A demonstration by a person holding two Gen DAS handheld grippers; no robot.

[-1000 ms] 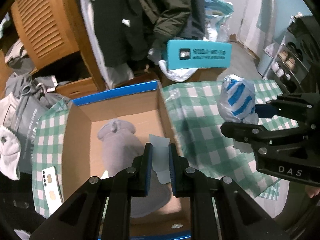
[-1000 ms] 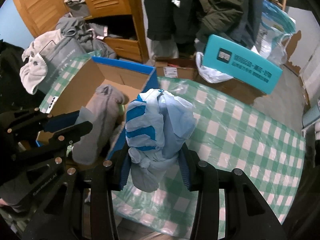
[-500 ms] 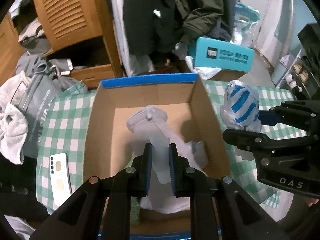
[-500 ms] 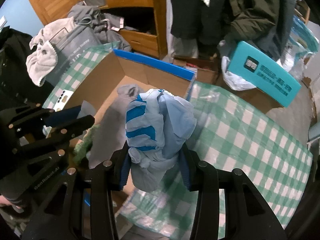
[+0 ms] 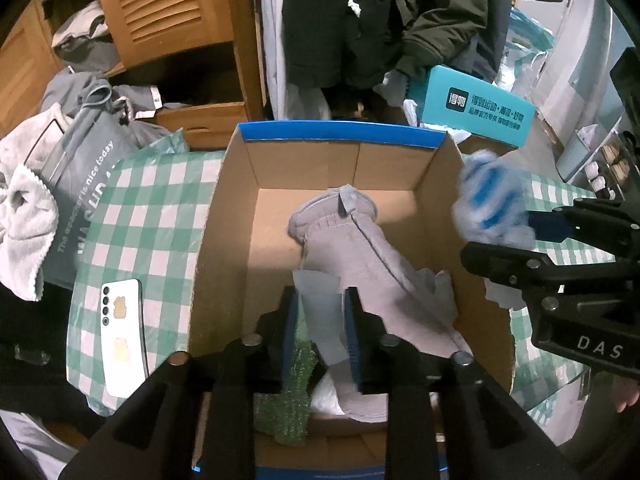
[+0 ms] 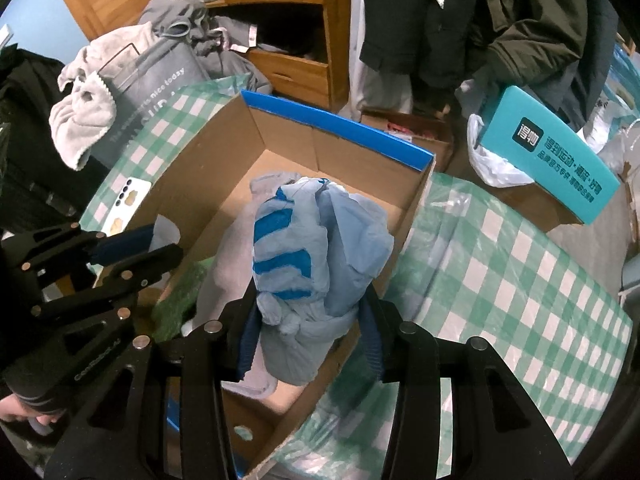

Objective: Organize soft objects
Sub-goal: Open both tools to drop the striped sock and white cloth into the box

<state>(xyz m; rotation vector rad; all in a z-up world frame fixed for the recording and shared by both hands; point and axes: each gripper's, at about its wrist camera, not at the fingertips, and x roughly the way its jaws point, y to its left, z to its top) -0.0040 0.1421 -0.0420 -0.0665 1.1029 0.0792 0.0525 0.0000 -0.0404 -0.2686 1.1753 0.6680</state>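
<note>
Both grippers are over the open cardboard box (image 5: 224,216) on the green checked tablecloth (image 6: 520,280), so the step in hand reads as dropping soft items into it. The left gripper (image 5: 320,320) has just been opening: its jaws stand a little apart with a pale blue cloth strip (image 5: 320,300) between them, and whether the pads still press on it cannot be told. A grey sock (image 5: 360,248) and a green scrubby piece (image 5: 292,384) already lie on the box floor. The right gripper (image 6: 308,332) has also eased wider, yet a knotted blue-and-white bundle (image 6: 304,248) sits gripped between its pads, hanging above the box's near corner (close to the right wall). Next, the left likely needs to spread fully and lift clear, while the right carries its bundle further inward before letting go, or it may catch the rim.
</note>
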